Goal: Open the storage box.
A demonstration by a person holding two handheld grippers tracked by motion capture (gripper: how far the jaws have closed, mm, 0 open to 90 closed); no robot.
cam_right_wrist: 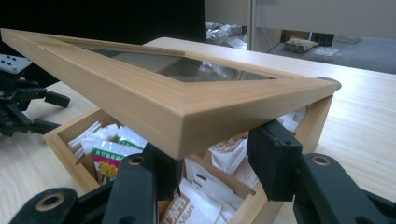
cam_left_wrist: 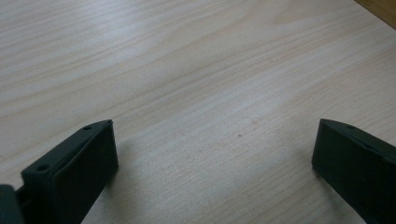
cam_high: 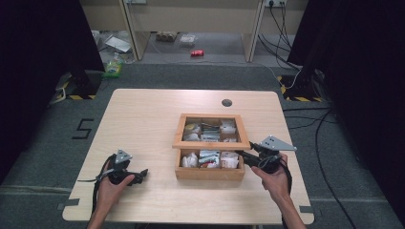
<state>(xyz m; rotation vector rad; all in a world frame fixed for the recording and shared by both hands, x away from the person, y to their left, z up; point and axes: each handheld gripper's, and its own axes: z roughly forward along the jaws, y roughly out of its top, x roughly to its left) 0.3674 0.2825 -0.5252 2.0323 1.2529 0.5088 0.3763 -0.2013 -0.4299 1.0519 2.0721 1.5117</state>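
- Step in hand, as I judge it: opening the wooden tea box [cam_high: 209, 172] at mid-table; its glass-paned lid [cam_right_wrist: 187, 100] sits half raised.
- The right gripper [cam_right_wrist: 212, 156] props the lid's front edge from beneath, jaws partly apart (not pinching it).
- The left gripper [cam_left_wrist: 212, 154] rests wide open over bare table [cam_left_wrist: 187, 70].
- Next: swing the lid fully back, exposing the tea sachets [cam_right_wrist: 105, 156].

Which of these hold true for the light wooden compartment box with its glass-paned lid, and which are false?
1. The glass-paned wooden lid is tilted up off the box. True.
2. The left gripper holds a packet. False: its jaws stand open over the bare pale wooden table.
3. The light wooden compartment box contains paper packets. True.
4. The right gripper is far from the box. False: its jaws sit under the lid's edge.
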